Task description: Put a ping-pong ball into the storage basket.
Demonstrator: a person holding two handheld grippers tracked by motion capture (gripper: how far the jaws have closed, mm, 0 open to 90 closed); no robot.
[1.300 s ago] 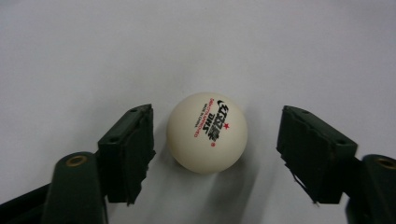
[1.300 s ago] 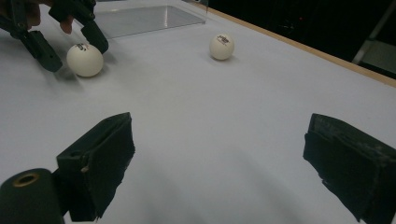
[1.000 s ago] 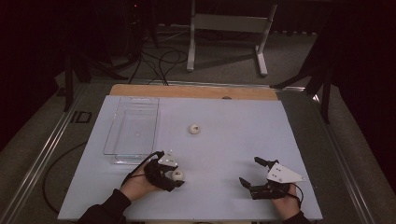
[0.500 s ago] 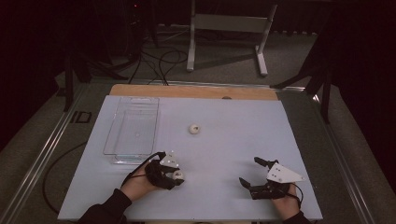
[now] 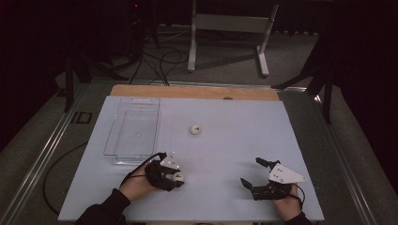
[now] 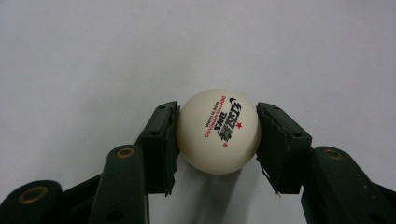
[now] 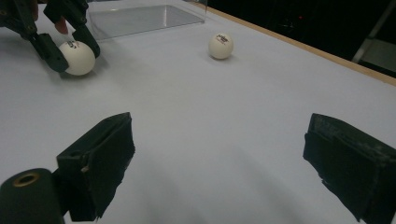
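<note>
My left gripper [image 6: 217, 133] is shut on a white ping-pong ball [image 6: 218, 131] with red and black print, low against the white table. From above, that gripper [image 5: 177, 177] sits near the front left with the ball [image 5: 178, 176] at its tip. In the right gripper view the same ball [image 7: 77, 58] shows at the upper left between the other gripper's fingers [image 7: 46, 49]. A second white ball [image 5: 195, 129] lies loose mid-table, also the far ball [image 7: 220, 45]. My right gripper [image 5: 251, 172] rests at the front right, jaws wide apart with nothing between them [image 7: 219, 163].
A clear plastic tray [image 5: 133, 129] stands on the left of the white table [image 5: 244, 131], just beyond my left gripper; its near end [image 7: 140, 18] shows in the right gripper view. A wooden strip [image 5: 197, 92] edges the table's far side. A metal stand [image 5: 230, 28] is beyond.
</note>
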